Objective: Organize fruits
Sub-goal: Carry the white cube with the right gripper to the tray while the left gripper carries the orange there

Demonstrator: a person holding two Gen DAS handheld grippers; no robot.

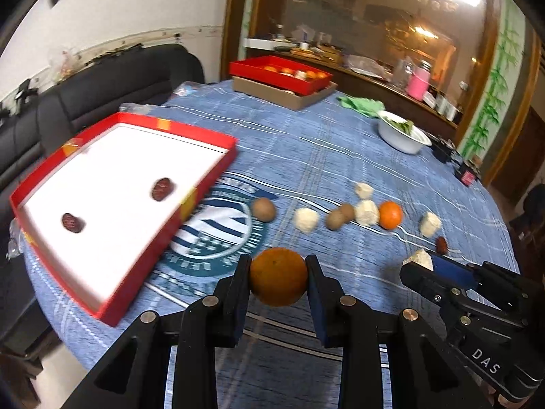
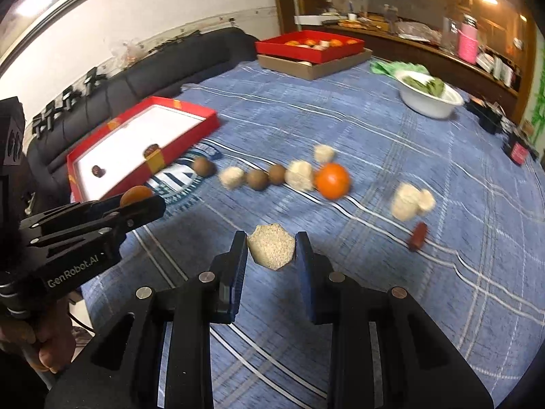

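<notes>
The left hand-held gripper (image 1: 277, 277) squeezes a round orange fruit (image 1: 278, 276); the right hand-held gripper (image 2: 271, 250) squeezes a crumbly beige rice ball (image 2: 271, 250), which could break.

A white bowl (image 2: 430, 100) of greens sits on the blue plaid tablecloth (image 2: 391, 156), a black sofa (image 1: 112, 81) behind, a pink cup (image 1: 418, 85) (sideboard, far right).
</notes>
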